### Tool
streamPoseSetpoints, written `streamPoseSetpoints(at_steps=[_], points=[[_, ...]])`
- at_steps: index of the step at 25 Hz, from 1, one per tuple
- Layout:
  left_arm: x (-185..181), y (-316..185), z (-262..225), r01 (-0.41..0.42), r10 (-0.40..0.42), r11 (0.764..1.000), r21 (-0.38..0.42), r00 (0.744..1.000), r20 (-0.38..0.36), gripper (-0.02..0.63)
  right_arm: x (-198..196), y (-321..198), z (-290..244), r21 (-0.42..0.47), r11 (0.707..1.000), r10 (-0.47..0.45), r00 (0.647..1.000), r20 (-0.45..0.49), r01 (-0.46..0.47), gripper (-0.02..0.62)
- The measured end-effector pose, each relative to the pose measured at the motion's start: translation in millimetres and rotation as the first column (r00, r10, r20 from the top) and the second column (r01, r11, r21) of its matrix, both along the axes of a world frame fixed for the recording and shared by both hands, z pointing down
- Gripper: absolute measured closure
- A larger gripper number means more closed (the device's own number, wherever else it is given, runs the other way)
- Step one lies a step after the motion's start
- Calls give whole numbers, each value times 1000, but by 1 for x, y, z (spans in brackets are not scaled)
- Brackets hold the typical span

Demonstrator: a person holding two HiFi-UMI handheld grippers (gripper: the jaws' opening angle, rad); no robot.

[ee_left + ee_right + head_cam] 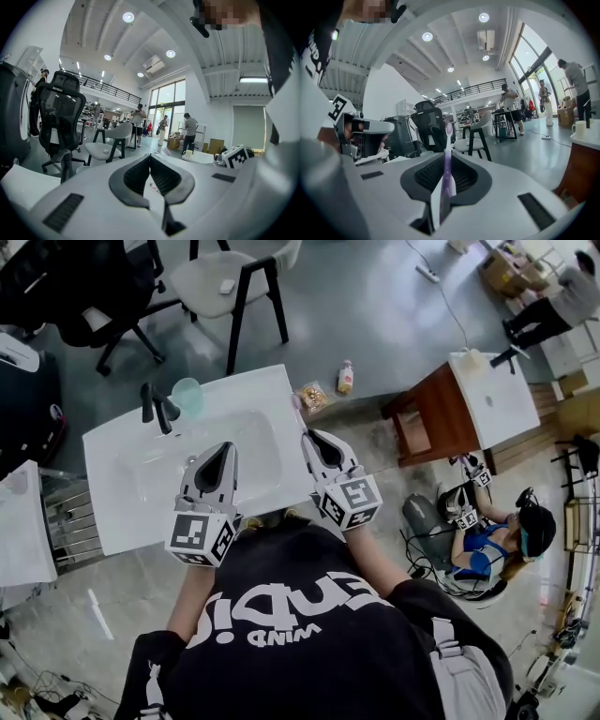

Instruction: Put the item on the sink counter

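One slim purple toothbrush (447,136) with a white base stands upright, pinched between the ribbed dark pads of your right claw (446,157). Its head rises above the tips. Your left claw (150,158) is pressed together on nothing. Both hang above the glossy white sink surface (258,390), near its rectangular basin (150,474), black faucet (161,411) and translucent green cup (187,395).

Head view looks steeply down on the sink bench (253,395). Cameras on left tool (227,448) and right tool (309,435) sit close behind their jaws, facing the far room; both share the white chair (105,149).
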State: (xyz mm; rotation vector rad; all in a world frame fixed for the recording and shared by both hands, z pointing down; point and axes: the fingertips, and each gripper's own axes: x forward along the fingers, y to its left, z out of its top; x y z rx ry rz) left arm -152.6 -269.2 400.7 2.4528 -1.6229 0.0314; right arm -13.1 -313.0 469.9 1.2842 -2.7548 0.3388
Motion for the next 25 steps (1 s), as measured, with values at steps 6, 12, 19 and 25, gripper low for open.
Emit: streamPoseSetpoints(at_steps=[6, 12, 19, 25], points=[[2, -1, 2, 4, -4, 1000, -1, 1000, 2, 586, -2, -9, 34, -53, 999, -12, 998, -54, 9, 538], [1, -2, 5, 16, -16, 1000, -7, 1000, 11, 586, -2, -20, 70, -129, 992, -5, 997, -81, -6, 538], [6, -2, 11, 8, -8, 1000, -22, 1000, 20, 586, -5, -25, 109, -218, 976, -12, 992, -125, -16, 538], [5, -1, 13, 13, -13, 999, -31, 1000, 14, 586, -11, -30, 125, -238, 971, -28, 983, -179, -15, 538]])
